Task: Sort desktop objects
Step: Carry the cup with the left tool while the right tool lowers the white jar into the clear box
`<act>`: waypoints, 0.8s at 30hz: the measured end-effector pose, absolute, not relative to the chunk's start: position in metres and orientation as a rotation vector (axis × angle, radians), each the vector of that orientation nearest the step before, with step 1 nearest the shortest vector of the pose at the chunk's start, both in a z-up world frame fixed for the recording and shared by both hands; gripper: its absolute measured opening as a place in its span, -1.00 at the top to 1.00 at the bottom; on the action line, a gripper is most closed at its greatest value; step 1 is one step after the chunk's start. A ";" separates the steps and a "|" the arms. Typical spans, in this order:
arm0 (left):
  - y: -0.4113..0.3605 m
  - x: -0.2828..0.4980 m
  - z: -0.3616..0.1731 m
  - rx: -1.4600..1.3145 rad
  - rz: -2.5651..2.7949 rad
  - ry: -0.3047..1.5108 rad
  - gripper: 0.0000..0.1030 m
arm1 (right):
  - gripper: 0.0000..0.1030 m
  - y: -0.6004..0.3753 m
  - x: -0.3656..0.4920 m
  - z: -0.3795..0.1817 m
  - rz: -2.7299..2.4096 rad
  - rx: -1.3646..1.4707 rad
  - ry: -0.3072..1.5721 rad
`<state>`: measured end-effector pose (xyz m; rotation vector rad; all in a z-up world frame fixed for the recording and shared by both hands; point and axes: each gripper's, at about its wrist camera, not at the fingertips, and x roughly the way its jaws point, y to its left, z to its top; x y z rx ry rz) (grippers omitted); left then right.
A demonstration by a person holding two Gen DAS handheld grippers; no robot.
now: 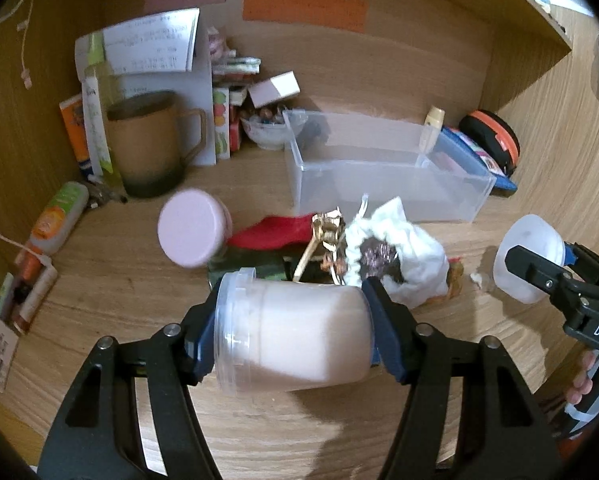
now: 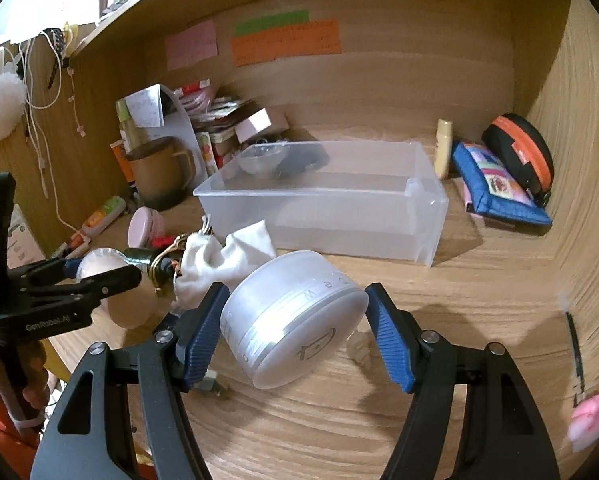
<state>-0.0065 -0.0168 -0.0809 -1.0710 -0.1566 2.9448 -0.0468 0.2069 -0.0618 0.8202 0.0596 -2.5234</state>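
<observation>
My left gripper (image 1: 293, 326) is shut on a clear jar of pale pink cream (image 1: 295, 336), held on its side above the desk; it also shows in the right wrist view (image 2: 99, 270). My right gripper (image 2: 295, 328) is shut on a frosted white lid (image 2: 295, 320), tilted, off the wood; it shows in the left wrist view (image 1: 529, 258) too. A clear plastic bin (image 1: 383, 172) (image 2: 327, 200) stands behind. A white cloth pouch (image 1: 399, 252) (image 2: 223, 260), a gold clip (image 1: 325, 240) and a pink-lidded jar (image 1: 191, 232) (image 2: 145, 226) lie between.
A brown mug (image 1: 155, 144) (image 2: 159, 172), tubes (image 1: 59, 220) and papers crowd the back left. A blue pouch (image 2: 495, 184) and a black-orange case (image 2: 519, 152) sit at the right wall, a small bottle (image 2: 443, 148) beside the bin. A red cloth (image 1: 271, 232) lies by the clip.
</observation>
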 end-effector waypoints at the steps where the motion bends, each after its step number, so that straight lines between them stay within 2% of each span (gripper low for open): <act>1: -0.017 -0.007 -0.077 -1.059 2.957 -0.149 -0.26 | -0.29 0.208 -0.047 -0.060 -2.527 0.813 0.062; 24: -0.013 -0.047 0.003 -0.905 2.843 -0.083 -0.26 | -0.29 0.219 -0.068 -0.009 -2.536 0.665 0.048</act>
